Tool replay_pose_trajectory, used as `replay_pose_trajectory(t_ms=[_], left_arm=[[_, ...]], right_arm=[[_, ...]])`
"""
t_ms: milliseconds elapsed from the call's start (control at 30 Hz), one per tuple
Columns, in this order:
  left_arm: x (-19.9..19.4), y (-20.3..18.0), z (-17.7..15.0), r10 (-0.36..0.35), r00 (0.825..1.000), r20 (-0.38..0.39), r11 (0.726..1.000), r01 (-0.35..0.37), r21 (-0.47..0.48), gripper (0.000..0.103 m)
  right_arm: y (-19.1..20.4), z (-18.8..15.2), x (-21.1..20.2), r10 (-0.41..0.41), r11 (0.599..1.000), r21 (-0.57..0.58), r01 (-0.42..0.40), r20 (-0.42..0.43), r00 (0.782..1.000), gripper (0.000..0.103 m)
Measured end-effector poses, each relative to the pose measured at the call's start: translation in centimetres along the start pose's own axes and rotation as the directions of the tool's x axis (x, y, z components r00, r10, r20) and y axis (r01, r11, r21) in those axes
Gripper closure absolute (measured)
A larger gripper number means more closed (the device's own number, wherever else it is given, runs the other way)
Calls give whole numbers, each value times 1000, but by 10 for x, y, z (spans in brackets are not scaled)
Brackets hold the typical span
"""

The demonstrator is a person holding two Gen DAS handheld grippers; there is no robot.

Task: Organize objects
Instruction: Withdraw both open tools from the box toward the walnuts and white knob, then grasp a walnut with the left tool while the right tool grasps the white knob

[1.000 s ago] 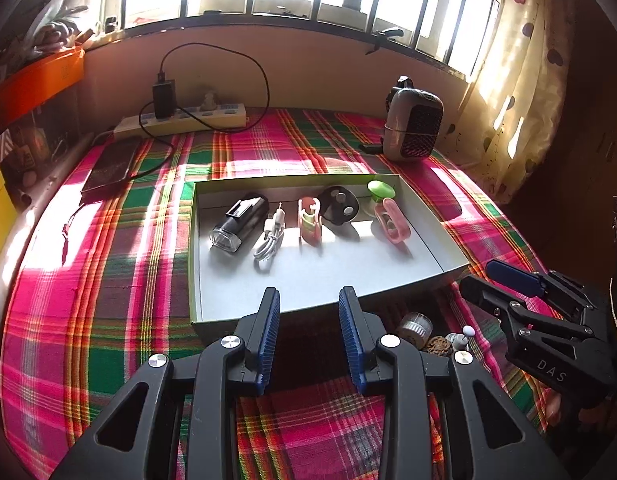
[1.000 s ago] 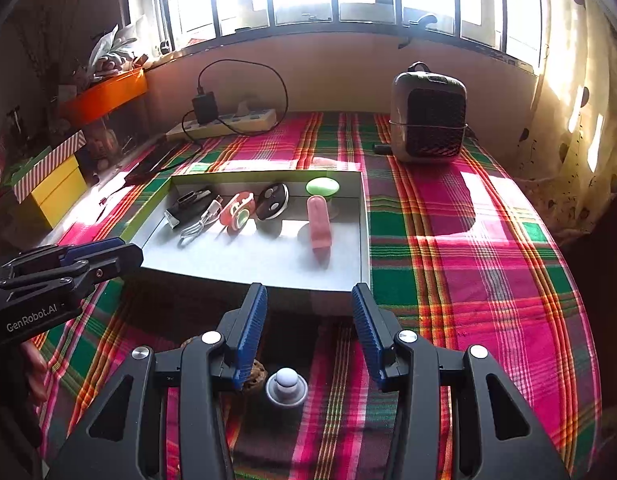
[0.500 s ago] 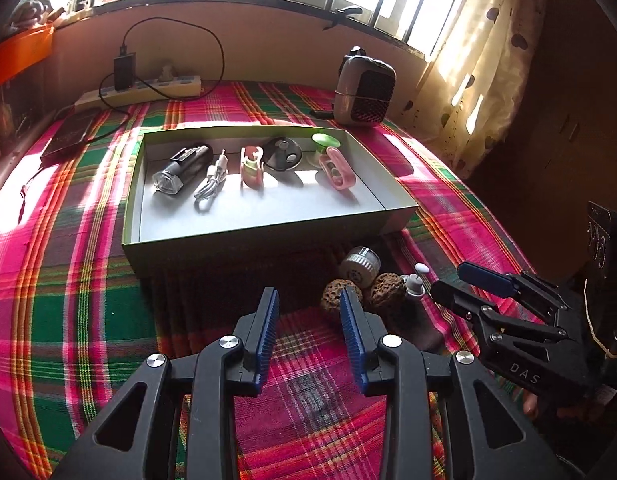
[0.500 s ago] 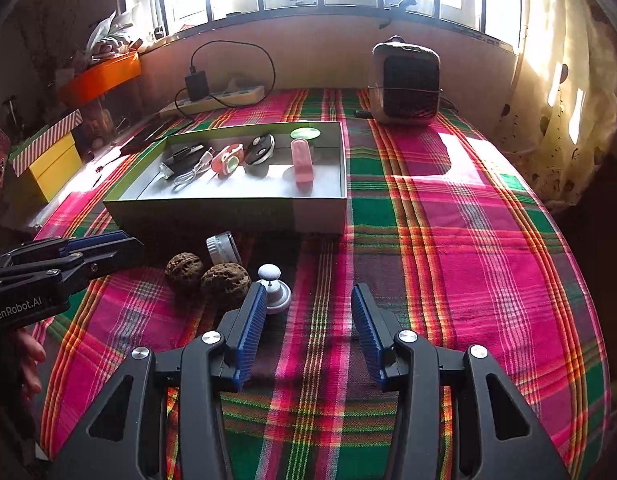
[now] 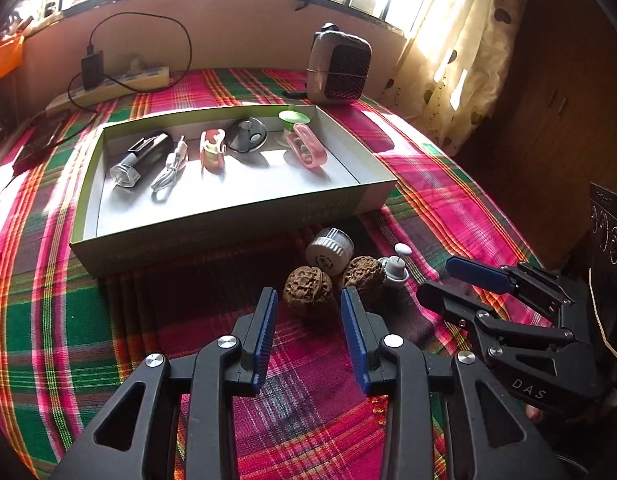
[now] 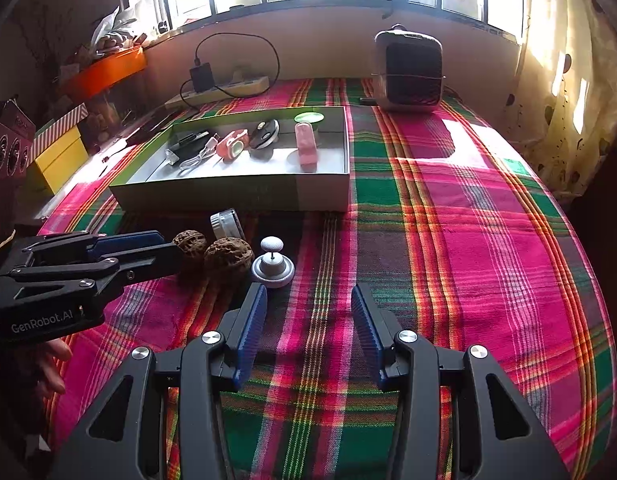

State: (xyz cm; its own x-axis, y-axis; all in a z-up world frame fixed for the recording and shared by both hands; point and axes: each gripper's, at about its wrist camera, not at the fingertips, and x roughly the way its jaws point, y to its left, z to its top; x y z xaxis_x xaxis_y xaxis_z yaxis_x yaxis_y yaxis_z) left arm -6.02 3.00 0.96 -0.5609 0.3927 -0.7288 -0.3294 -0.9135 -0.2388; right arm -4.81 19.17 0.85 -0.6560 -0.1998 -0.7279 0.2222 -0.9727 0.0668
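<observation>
An open green box on the plaid cloth holds a flashlight, a white cable, a pink-red gadget, a dark round item, a green disc and a pink case. In front of the box lie two walnuts, a white cap and a grey knob. My left gripper is open, just short of the near walnut. My right gripper is open and empty, just behind and right of the knob.
A small heater stands at the back right. A power strip with a charger lies at the back left, a dark phone beside it. Boxes stand off the left edge. A curtain hangs at right.
Both grippers have pulled back from the box and lowered. The loose items in front of the box have come into full view, and my left gripper now lines up with the near walnut.
</observation>
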Motion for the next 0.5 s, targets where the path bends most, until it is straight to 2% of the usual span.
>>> replay_pose_trajectory(t_ms=[500], left_arm=[[17,2,7,22,999,-33,1000,-22,1,71]], right_arm=[[3,2,11,50,999,-16,-50,-45,998,58]])
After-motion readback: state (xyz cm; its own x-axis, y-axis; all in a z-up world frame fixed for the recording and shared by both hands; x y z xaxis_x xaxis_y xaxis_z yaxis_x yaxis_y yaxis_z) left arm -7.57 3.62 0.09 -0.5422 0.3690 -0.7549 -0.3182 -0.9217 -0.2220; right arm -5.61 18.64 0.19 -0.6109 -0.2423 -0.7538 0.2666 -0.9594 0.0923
